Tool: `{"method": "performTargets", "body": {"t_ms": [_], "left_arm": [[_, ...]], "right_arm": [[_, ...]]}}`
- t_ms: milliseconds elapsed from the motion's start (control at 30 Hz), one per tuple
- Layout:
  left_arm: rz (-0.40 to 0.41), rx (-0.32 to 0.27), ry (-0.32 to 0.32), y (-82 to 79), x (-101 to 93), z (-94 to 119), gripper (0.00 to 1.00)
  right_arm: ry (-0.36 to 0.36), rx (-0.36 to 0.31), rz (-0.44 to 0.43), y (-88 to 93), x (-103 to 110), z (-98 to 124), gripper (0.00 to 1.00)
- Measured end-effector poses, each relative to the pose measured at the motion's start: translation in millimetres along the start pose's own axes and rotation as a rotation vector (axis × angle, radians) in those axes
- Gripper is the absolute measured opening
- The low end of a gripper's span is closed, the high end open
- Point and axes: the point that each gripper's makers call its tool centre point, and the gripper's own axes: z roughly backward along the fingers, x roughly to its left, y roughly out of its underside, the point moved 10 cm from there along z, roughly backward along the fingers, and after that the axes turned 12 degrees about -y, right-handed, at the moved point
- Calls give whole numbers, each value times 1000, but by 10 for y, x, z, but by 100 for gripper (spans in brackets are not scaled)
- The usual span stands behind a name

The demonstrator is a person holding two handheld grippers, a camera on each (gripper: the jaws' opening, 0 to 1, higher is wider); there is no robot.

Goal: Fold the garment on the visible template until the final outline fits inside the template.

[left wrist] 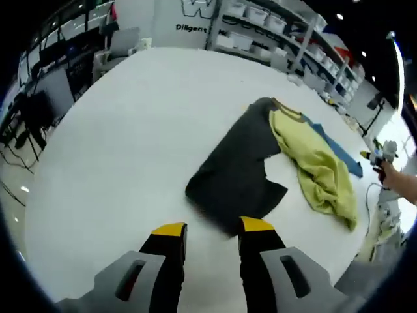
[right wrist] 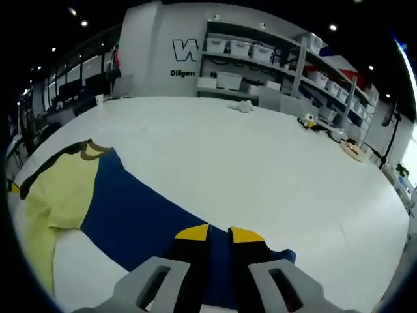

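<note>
the back wall (right wrist: 153, 45) carries dark lettering: a large "w" (right wrist: 184, 49), cut off by the shelving (right wrist: 260, 55) beside it, and under it smaller text starting "dilig" (right wrist: 182, 73). in the left gripper view the same wall text reads "diligent" (left wrist: 191, 27). no other text is legible.

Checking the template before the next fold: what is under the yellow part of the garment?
The blue template lies on the white table and runs under the yellow part. How far it reaches beneath is covered. In the left gripper view a blue strip shows beyond the yellow.
</note>
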Motion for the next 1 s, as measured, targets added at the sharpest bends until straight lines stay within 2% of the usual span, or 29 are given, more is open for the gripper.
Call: {"method": "performTargets", "body": {"t_ms": [33, 67, 167, 267, 367, 400, 467, 500, 600, 633, 700, 733, 800, 900, 967, 1000], "left_arm": [[15, 4, -6, 8, -30, -15, 33], [-7, -7, -14, 1, -29, -24, 33], [49, 1, -23, -5, -67, -35, 29], [52, -7, -24, -9, -159, -71, 28], [72, 6, -42, 22, -162, -74, 17], [76, 14, -50, 43, -149, -98, 13], [84, -3, -45, 51, -149, -86, 6], [81, -4, -45, 52, -143, -69, 6], [66, 0, -37, 32, -117, -62, 6], [34, -9, -41, 12, -79, -36, 6], [15, -13, -52, -33, 4, 10, 6], [4, -19, -60, -56, 26, 42, 6], [-90, -28, -88, -124, 83, 131, 6], [-140, -28, -95, -187, 152, 222, 6], [-190, -24, -106, -215, 237, 207, 6], [-214, -24, -111, -246, 212, 274, 6]], "right_arm": [[-18, -8, 5, -13, 38, -16, 6], [-25, -7, 13, -21, 63, -23, 7], [-71, -12, 50, -63, 168, -45, 9], [-128, -23, 89, -106, 288, -78, 11], [-186, -25, 132, -135, 397, -125, 12], [-236, -27, 141, -144, 485, -143, 12], [-255, -28, 159, -160, 538, -166, 12], [-302, -38, 171, -178, 618, -189, 13], [-364, -40, 202, -206, 786, -218, 14], [-408, -47, 205, -222, 875, -233, 14], [-434, -42, 226, -236, 975, -242, 14], [-477, -47, 236, -252, 1060, -251, 14], [-511, -48, 267, -274, 1170, -270, 16], [-566, -54, 273, -299, 1316, -282, 19], [-625, -56, 296, -322, 1455, -288, 22], [-648, -53, 310, -332, 1529, -292, 23]]}}
